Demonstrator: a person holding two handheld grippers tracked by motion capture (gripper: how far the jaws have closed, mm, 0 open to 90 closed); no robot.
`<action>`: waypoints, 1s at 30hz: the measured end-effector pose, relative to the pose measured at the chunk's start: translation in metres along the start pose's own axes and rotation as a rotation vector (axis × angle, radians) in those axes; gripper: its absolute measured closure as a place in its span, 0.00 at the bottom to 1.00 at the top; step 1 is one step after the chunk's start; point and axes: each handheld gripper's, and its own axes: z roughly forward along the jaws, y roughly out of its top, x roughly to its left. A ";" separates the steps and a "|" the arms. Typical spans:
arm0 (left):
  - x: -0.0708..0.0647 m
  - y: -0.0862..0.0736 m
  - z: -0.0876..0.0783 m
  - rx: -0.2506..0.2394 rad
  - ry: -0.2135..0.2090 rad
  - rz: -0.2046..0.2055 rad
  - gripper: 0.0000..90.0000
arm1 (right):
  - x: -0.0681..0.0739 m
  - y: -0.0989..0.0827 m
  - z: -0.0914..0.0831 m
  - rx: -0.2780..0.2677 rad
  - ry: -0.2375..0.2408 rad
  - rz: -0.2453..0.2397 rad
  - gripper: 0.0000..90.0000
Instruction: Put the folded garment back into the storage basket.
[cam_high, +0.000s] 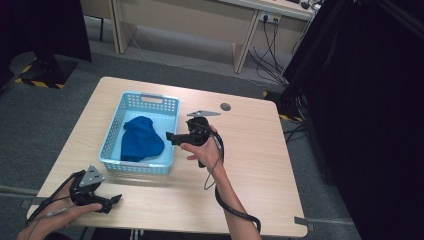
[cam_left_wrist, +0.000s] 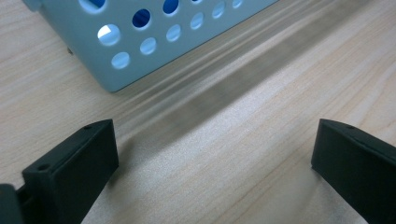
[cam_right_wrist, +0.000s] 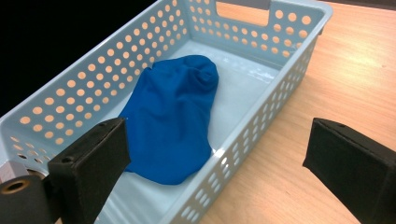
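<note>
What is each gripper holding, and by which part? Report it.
Nothing is held. The left gripper is open over bare table; the right gripper is open beside the basket, the blue cloth lying untouched inside.

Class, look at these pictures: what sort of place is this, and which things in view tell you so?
Probably an office or lab workroom, not a home. Clues: a plain wooden table on grey carpet, another desk behind with cables hanging from a socket, and yellow-and-black hazard tape on the floor.

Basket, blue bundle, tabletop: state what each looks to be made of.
Basket: looks like moulded plastic, pale blue, smooth with a slight sheen, and punched with round holes.
Blue bundle: soft matte fabric, judging by its folds and creases.
Tabletop: light wood-grain surface, possibly laminate; the streaked grain pattern leaves it open.
</note>
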 end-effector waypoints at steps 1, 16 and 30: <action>0.000 0.000 0.000 0.000 0.000 0.000 0.00 | -0.001 -0.001 -0.001 -0.001 -0.002 0.002 0.08; 0.000 0.000 0.000 -0.001 0.001 -0.001 0.00 | -0.020 -0.017 -0.016 -0.007 -0.025 0.026 0.08; 0.000 0.000 0.000 0.002 0.002 0.004 0.00 | -0.031 -0.030 -0.017 -0.004 -0.027 0.040 0.08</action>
